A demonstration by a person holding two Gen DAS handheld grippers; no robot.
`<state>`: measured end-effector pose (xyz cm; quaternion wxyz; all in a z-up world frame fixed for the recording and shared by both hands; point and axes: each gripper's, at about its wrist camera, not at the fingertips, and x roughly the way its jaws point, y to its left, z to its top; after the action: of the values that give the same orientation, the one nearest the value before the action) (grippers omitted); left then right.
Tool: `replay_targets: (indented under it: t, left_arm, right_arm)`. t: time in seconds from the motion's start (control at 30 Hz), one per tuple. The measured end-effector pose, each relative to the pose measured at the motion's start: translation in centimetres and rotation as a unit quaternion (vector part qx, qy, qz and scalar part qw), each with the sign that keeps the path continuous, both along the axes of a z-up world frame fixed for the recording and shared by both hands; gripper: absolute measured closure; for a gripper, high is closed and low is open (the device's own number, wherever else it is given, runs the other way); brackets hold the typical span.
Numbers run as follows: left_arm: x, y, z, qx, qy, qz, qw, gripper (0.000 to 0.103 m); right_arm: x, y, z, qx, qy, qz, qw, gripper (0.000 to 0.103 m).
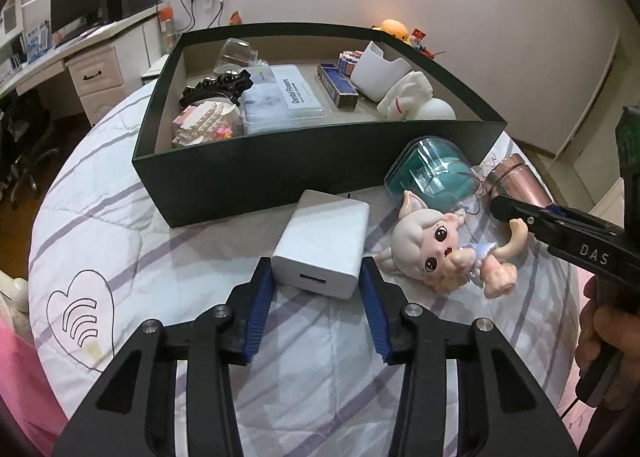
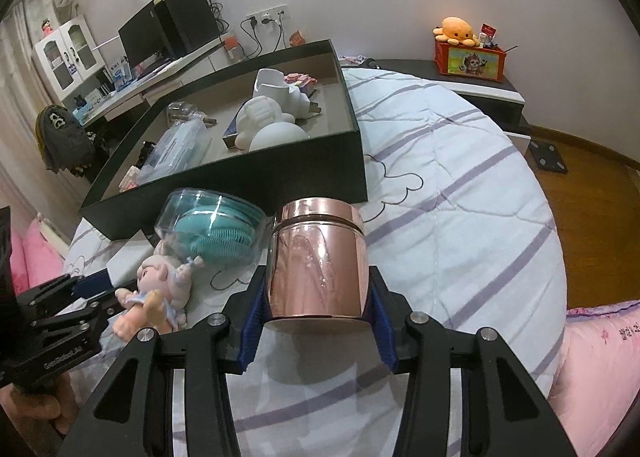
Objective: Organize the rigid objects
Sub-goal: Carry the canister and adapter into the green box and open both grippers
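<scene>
Bed (image 1: 100, 225) carries everything: white quilt with pale purple stripes and outline drawings, one heart-shaped. Lying directly on it: dark green open box (image 1: 248, 177) toward the far side; white rectangular block (image 1: 324, 245) just in front of the box wall; doll (image 1: 440, 253) on its back beside the block; clear case holding a teal brush (image 2: 216, 233) against the box's near wall; rose-gold canister (image 2: 316, 261) on its side, near the case. Pink bedding (image 2: 600, 357) at the quilt's edge.

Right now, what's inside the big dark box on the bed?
The box holds a dental floss case, a black hair clip, a pink and white block toy, a white cup and a blue packet. Anything underneath them is hidden.
</scene>
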<state>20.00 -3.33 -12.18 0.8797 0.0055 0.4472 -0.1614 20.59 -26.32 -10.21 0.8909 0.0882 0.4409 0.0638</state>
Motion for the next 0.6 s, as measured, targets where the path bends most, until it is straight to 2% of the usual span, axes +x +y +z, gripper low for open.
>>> replay_targets:
  t: [0.07, 0.2, 0.33, 0.6]
  left_arm:
    - [0.2, -0.3, -0.2, 0.016, 0.005, -0.007, 0.9998, 0.059]
    - [1.1, -0.8, -0.3, 0.03, -0.007, -0.001, 0.9995, 0.05]
    - [1.2, -1.1, -0.5, 0.029, -0.012, -0.003, 0.9995, 0.053]
    - [-0.2, 0.2, 0.5, -0.004, -0.016, 0.003, 0.9999, 0.059]
  right_arm:
    - [0.0, 0.2, 0.0, 0.0, 0.001, 0.0, 1.0, 0.056]
    - [-0.1, 0.6, 0.0, -0.004, 0.001, 0.004, 1.0, 0.056]
    - [-0.3, 0.8, 0.5, -0.006, -0.005, 0.007, 1.0, 0.056]
    - [-0.9, 1.1, 1.7, -0.006, -0.018, 0.013, 1.0, 0.056]
